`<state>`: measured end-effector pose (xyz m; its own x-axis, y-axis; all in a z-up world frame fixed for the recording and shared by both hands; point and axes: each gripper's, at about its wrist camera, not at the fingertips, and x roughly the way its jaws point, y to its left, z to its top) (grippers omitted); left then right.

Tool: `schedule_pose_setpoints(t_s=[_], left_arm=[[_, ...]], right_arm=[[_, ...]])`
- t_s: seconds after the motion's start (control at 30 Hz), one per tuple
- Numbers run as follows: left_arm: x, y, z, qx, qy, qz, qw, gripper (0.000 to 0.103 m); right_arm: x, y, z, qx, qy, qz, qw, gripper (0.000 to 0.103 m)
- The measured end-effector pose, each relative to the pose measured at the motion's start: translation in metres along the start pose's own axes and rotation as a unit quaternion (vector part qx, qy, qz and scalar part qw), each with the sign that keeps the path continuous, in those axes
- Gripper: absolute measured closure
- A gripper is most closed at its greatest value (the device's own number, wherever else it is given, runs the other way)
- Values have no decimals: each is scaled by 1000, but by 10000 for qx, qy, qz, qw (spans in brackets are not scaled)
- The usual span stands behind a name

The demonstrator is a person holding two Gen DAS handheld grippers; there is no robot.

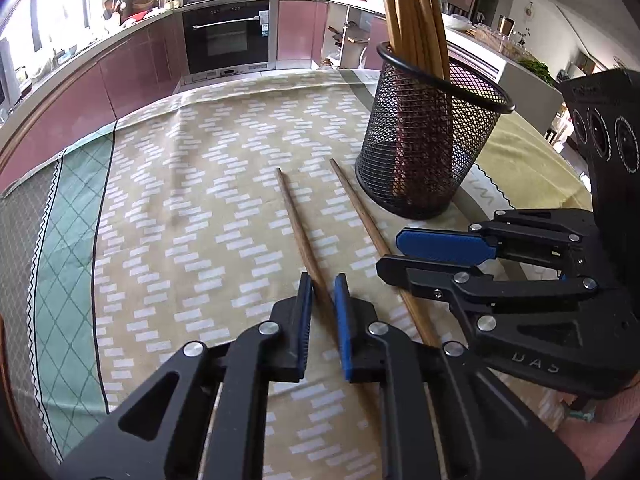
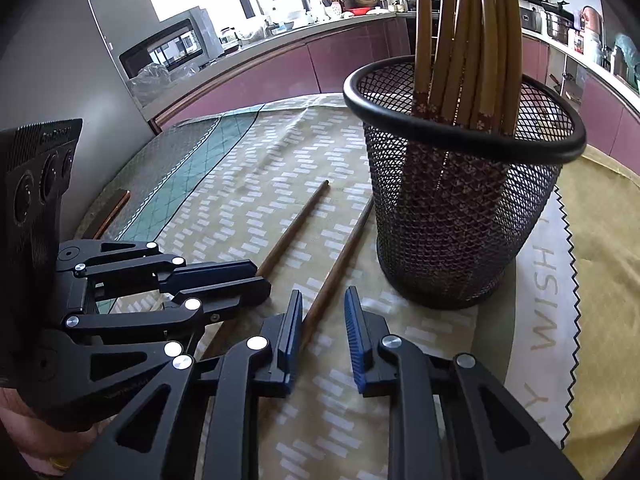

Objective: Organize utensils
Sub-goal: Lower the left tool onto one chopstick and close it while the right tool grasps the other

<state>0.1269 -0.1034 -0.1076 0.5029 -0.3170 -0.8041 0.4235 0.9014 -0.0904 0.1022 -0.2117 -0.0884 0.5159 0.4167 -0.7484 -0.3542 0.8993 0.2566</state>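
Note:
Two dark brown chopsticks lie side by side on the patterned tablecloth (image 1: 192, 200). My left gripper (image 1: 323, 280) is shut on the thick end of the left chopstick (image 1: 294, 216), with both blue pads against it. Its fingers also show at the left of the right wrist view as the left gripper (image 2: 260, 276). My right gripper (image 2: 323, 296) stands open around the right chopstick (image 2: 348, 248), which lies near its left pad with a gap on the other side. A black mesh holder (image 2: 460, 220) full of several bamboo chopsticks (image 2: 468, 40) stands just beyond.
The mesh holder (image 1: 424, 152) stands on a pale mat with lettering (image 2: 544, 320) at the right. Green-bordered cloth covers the table's left side (image 1: 72, 208). Pink kitchen cabinets, an oven (image 1: 228, 36) and a microwave (image 2: 168, 44) lie beyond the table's far edge.

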Motion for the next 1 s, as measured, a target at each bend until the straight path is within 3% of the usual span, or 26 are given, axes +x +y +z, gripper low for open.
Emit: schedule_pose_setpoints(t_s=[0.33,0.4,0.63,0.83,1.0], left_arm=[[2,2,2,-139,-14,3,9999,90],[1,3,2,-202,-23,8,9998,91],[-3,7,-3,-402,-37,-71,9992,95],[-9,4,-12,-317,-30,-179,9993,95],[-10,3,-17,-248,0,-188,9995,95]], right_arm=[[2,-3,0,210,-41,15,9998,87],[1,-7,-1,320,-59,94,9994,92],[-8,-12,-4,547,-203,339,9977,96],[-17,2,-6,250,-190,557,9980,98],[-11,9,-4,49,-29,355,9994,97]])
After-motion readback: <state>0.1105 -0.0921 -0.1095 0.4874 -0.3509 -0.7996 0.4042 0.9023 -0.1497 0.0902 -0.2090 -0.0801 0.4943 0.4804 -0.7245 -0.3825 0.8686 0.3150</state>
